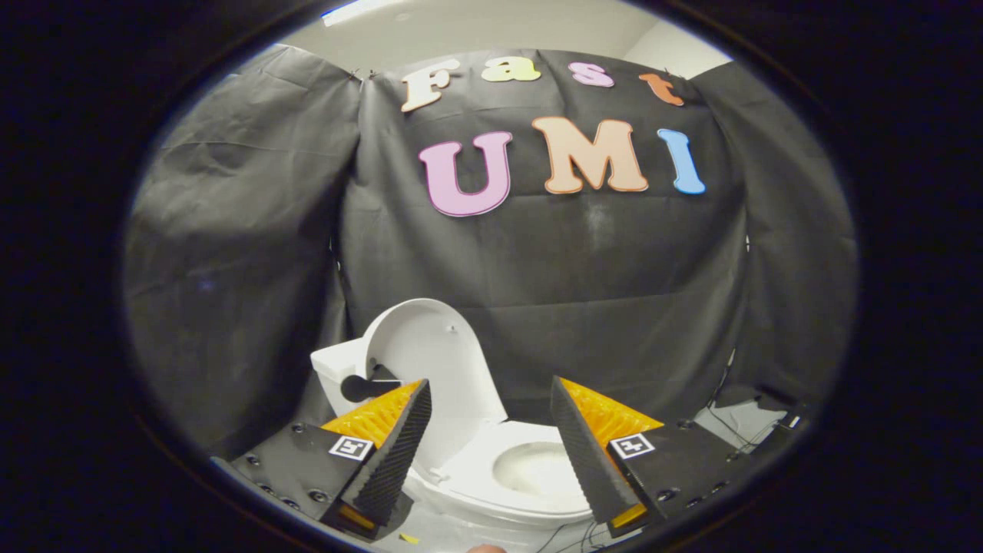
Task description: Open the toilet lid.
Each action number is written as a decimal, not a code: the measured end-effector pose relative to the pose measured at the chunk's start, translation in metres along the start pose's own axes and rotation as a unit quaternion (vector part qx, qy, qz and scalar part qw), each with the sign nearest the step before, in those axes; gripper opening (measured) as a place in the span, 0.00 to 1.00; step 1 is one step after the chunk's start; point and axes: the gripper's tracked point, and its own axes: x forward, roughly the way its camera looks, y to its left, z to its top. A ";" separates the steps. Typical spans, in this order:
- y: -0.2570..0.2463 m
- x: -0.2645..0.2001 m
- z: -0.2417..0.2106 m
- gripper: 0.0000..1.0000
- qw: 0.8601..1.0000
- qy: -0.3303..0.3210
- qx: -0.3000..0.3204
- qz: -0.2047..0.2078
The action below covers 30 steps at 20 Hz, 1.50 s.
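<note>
Two ridged, wedge-shaped fingers of the gripper [491, 392] stand spread wide apart, holding nothing. Beyond them the smooth, glossy oval toilet lid [430, 346] stands raised upright against the tank [338, 369], with the rounded bowl [530, 468] uncovered between the fingers.

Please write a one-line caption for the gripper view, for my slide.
Toilet lid stands raised against the tank; the open tool holds nothing above the bowl.
</note>
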 end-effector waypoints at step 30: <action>-0.120 -0.021 -0.103 0.96 0.997 0.041 0.001 -0.067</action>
